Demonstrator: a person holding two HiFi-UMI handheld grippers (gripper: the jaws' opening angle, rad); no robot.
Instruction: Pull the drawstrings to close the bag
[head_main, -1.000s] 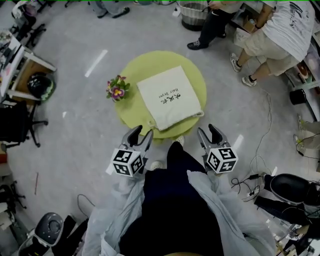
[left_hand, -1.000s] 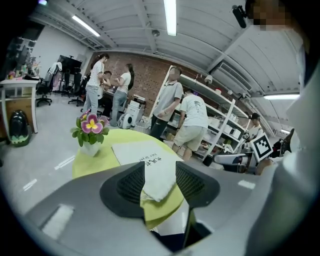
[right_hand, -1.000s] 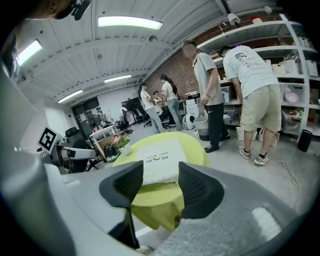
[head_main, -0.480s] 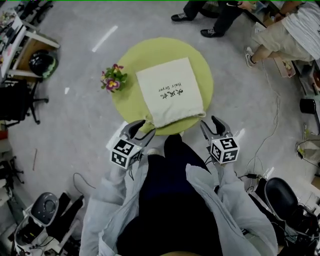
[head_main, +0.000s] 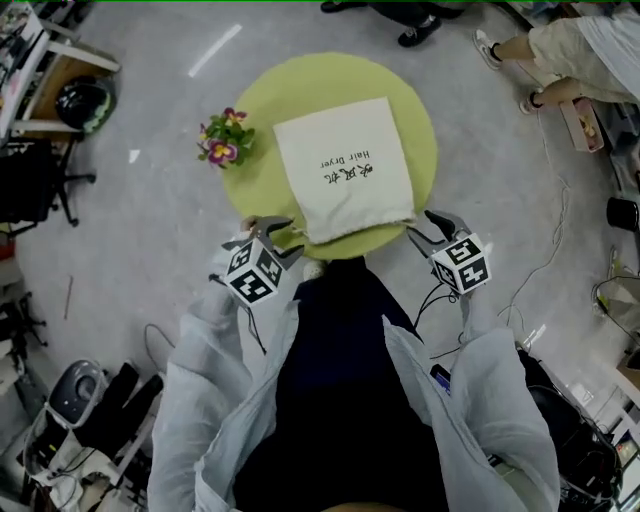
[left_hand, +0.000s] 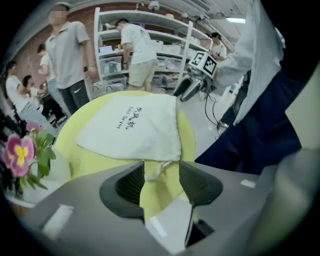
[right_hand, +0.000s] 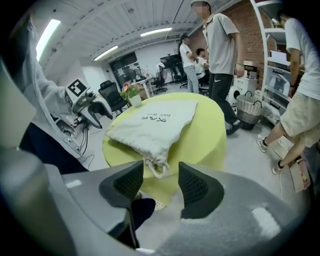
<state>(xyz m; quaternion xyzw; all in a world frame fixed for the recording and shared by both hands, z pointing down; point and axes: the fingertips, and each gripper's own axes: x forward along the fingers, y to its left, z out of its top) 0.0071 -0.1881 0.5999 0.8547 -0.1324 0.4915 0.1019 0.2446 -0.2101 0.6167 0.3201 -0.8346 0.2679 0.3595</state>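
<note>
Bag (head_main: 343, 168): flat on the round green tabletop (head_main: 410, 120), mouth toward the person.
Left tongs (head_main: 280, 238): half open, just widening, empty; left cord (left_hand: 157, 170) in the gap, ungripped.
Right tongs (head_main: 428, 228): half open, empty, facing right cord (right_hand: 157, 169).

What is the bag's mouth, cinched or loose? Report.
Loose: the bag lies flat on the table, its near edge full-width and ungathered, a cord loop slack at the corner.
</note>
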